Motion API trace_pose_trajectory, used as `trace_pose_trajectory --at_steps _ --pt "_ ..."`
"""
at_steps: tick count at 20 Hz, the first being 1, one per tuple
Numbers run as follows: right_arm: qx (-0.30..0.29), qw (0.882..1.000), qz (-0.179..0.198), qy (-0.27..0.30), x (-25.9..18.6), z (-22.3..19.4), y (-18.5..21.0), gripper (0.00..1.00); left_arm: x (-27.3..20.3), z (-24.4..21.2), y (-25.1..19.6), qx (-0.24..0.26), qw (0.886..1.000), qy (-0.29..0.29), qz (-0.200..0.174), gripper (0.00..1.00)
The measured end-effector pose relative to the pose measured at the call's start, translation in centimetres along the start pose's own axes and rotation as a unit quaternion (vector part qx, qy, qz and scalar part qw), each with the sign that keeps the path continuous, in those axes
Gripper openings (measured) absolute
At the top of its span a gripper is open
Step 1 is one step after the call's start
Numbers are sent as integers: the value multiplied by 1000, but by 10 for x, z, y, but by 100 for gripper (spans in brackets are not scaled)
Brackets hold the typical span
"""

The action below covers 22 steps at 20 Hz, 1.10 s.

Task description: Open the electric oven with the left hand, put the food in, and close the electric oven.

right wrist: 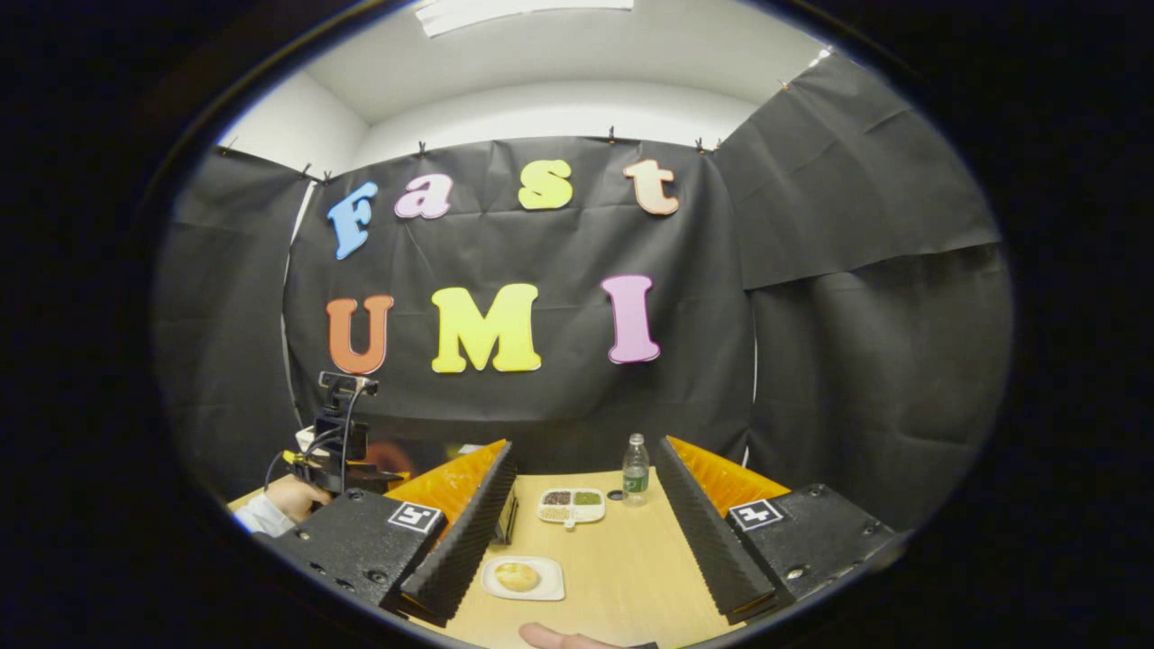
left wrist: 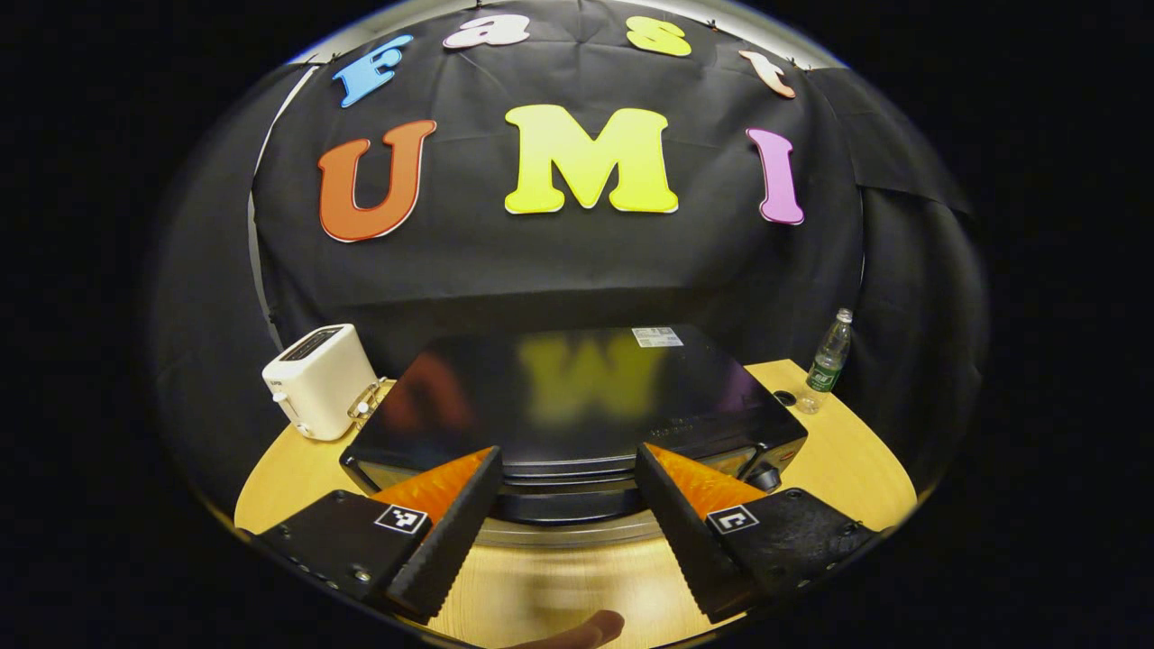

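**Both grippers spread, nothing held; oven shut on table**

Left gripper (left wrist: 568, 514): fingers apart, empty, hovering over the front edge of the electric oven (left wrist: 577, 397). Oven sits on the wooden table (left wrist: 838, 451), long axis running side to side across the left gripper view, front face toward the camera. Glossy black top faces up. Door looks closed; its handle bar lies between the two fingers, touched by neither. A knob shows at the oven's right front corner.

White toaster (left wrist: 317, 380) just beside the oven's left rear corner. Water bottle (left wrist: 828, 359) upright, near its right rear corner.

Right gripper (right wrist: 586, 532): fingers apart, empty, above the table. Between them, a white plate (right wrist: 523, 578) carrying a round bun (right wrist: 517, 576); farther back, a divided tray (right wrist: 572, 506) with small portions, the bottle beside it. The left gripper and the hand (right wrist: 293, 498) holding it show at far left.
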State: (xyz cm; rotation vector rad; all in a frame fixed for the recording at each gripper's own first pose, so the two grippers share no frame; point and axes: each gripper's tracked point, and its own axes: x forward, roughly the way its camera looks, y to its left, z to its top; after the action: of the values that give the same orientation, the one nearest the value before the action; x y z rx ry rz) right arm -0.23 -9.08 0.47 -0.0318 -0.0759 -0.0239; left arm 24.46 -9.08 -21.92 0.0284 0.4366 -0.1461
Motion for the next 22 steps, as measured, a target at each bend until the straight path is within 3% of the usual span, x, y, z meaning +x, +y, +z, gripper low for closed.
trace_pose_trajectory --at_steps 1,4,5,6,8,9,10,13,17,18,19,21,22 --pt "1 1000 0 1 0 -1 -1 95 2 0 0 -1 1000 -3 0 98" --pt "3 1000 1 1 -1 -3 0 95 -4 -6 0 3 1000 9 3 99" --pt "4 1000 2 1 -2 -3 2 95 -6 -6 -1 5 1000 7 4 92" --pt "5 1000 3 2 -4 -4 3 100 -7 -8 1 6 1000 12 4 99" --pt "4 1000 5 1 -8 -4 4 95 -12 -11 -1 3 1000 10 4 99" --pt "3 1000 6 1 -11 -5 5 100 -16 -13 -1 4 1000 6 4 99" --pt "2 1000 7 2 -13 -6 6 95 -19 -16 -1 6 1000 6 5 99" --pt "0 1000 7 1 -21 -9 8 94 -33 -27 -2 -1 1000 7 7 99" --pt "-4 1000 9 1 -31 -12 9 95 -49 -42 -5 -9 1000 1 4 99" --pt "-5 1000 8 1 -33 -12 8 100 -53 -46 -5 -8 1000 1 5 99" --pt "-4 1000 8 1 -35 -13 7 95 -57 -51 -7 -7 1000 1 6 99" --pt "-3 1000 5 0 -39 -14 5 94 -66 -63 -8 -12 1000 1 8 99" --pt "-2 1000 4 -2 -41 -14 4 100 -70 -68 -8 -12 1000 -1 10 99"
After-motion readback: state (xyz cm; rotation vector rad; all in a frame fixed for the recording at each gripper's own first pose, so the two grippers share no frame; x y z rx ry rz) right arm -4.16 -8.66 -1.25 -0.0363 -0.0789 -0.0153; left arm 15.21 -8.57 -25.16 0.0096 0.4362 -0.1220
